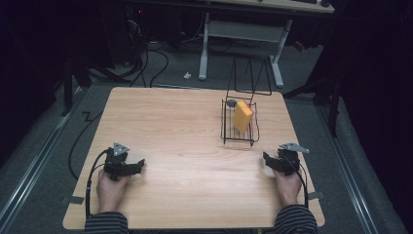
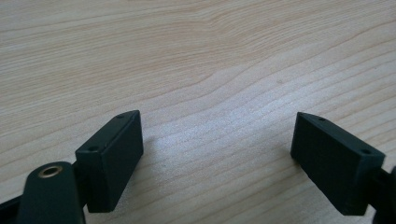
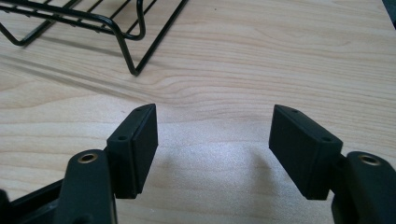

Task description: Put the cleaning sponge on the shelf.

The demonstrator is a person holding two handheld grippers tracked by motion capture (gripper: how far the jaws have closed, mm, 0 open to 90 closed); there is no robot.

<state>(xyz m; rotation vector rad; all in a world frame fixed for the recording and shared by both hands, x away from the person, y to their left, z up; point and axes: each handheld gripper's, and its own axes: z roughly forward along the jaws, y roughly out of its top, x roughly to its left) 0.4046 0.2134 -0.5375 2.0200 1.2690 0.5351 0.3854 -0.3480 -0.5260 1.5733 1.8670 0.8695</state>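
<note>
A pale wooden worktop carries a black wire basket toward its far right part, and inside the basket a yellow block, probably a sponge, leans tilted against the wires. A small dark round thing sits at the basket's far left corner; what it is cannot be told. A thin black wire frame rises at the worktop's far edge just behind the basket. The left tongs rest on the worktop near its near left corner, held by the person's left hand, with a grey three-cornered plate on top and a black cable curving off to the side. In the left gripper view the left tongs stand wide apart with bare wood grain between the jaws and nothing held. The right tongs lie near the near right edge, held by the right hand, well apart from the left pair and close to the basket's near end. In the right gripper view the right tongs are likewise spread and empty, and a corner of the wire basket shows ahead of them at upper left, apart from the jaws. Striped sleeves cover both forearms at the bottom of the high view.
</note>
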